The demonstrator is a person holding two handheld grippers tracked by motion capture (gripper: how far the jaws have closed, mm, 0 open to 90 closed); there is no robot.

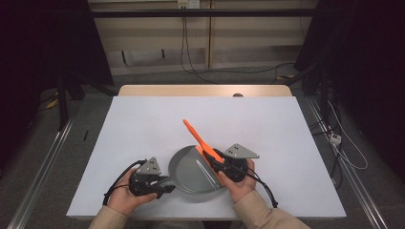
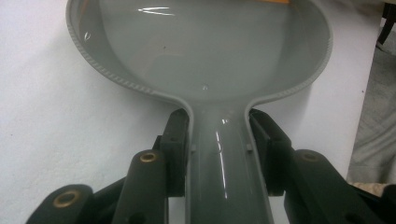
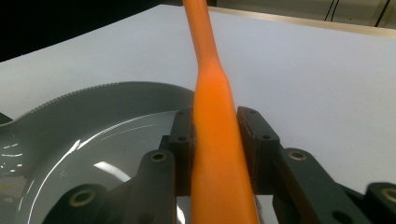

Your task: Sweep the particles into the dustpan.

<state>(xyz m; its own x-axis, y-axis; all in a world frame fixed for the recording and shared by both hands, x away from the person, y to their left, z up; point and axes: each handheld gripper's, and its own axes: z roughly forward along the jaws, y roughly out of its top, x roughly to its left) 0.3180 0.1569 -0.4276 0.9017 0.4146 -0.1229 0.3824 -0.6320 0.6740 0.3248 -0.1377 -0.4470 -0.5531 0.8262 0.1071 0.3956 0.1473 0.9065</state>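
Grey pan (image 1: 191,171) sits near the front edge of the white surface (image 1: 143,124). Left hand-held gripper (image 1: 165,183) clamped on its handle. Right hand-held gripper (image 1: 212,160) clamped on orange spatula (image 1: 198,138), angled over the pan's right rim. Left gripper view: ribbed rim (image 2: 107,77).

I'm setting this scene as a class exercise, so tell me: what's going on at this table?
A person at a white table works with a claw in each hand. The left claw is shut on the handle of a grey dustpan, which lies flat on the table. The right claw is shut on the handle of an orange brush; that handle slants up and away over the far rim of the pan. The pan looks empty inside.
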